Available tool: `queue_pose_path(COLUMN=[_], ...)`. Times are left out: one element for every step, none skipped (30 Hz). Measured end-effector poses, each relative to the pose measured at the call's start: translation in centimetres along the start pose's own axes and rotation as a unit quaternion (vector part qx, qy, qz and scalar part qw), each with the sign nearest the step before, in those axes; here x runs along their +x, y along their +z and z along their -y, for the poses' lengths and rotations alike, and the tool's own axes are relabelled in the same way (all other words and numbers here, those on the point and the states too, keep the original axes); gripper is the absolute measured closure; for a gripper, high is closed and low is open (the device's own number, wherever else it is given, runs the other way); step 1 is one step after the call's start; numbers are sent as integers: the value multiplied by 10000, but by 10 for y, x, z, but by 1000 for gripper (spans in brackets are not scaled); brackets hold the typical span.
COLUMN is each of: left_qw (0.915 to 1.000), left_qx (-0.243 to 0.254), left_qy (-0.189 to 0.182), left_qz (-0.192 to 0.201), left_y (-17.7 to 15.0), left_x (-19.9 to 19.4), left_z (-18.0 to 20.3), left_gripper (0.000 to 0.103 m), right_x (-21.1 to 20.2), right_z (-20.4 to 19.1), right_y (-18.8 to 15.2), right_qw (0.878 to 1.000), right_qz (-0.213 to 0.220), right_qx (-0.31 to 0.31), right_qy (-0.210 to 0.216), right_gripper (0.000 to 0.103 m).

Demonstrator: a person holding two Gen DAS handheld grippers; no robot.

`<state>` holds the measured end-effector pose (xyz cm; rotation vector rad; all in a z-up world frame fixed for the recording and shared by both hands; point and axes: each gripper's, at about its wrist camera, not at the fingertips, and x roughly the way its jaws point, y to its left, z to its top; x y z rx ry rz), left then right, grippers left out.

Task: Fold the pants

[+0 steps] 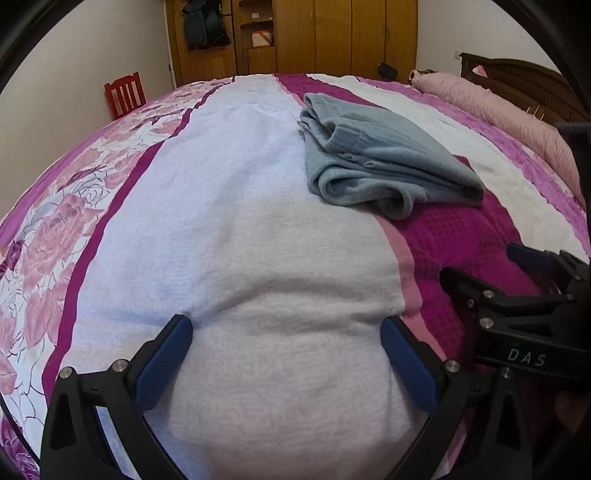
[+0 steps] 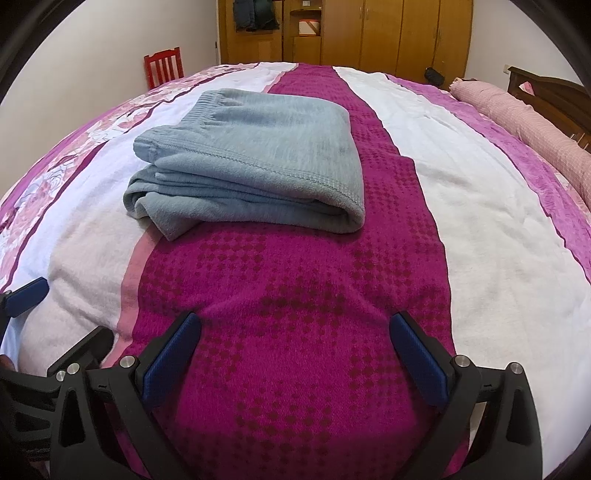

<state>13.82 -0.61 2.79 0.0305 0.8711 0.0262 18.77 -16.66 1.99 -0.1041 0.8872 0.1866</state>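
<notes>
pants (image 2: 251, 162) lie folded, well ahead of both empty grippers.

Both wrist views low — bed (image 1: 229, 229) shared

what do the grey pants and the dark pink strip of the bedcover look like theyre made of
The grey pants look like soft fleece or brushed knit: matte, fuzzy surface, ribbed elastic waistband, stitched hem. The dark pink strip looks like a woven, waffle-textured cotton, going by its grid of small raised squares; the exact fibre cannot be told.

Striped magenta bedspread (image 2: 314, 277), red chair (image 2: 164, 66), wooden wardrobe (image 2: 380, 31), pink bolster (image 2: 524, 122), dark headboard (image 2: 550, 92)
</notes>
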Motion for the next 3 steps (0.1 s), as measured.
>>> queue_pose_path(left_qw=[10000, 10000, 10000], left_qx=[-6, -7, -5], left_qy=[-13, -20, -25], left_qz=[-6, -7, -5], left_y=[0, 0, 0], left_x=[0, 1, 1], left_z=[0, -1, -1], left_gripper=[0, 0, 0], right_x=[0, 0, 0], right_z=[0, 0, 0], right_y=[0, 0, 0], right_qw=[10000, 10000, 10000], right_qz=[-1, 0, 0], right_qx=[1, 3, 2], right_qy=[2, 5, 4], right_gripper=[0, 0, 0])
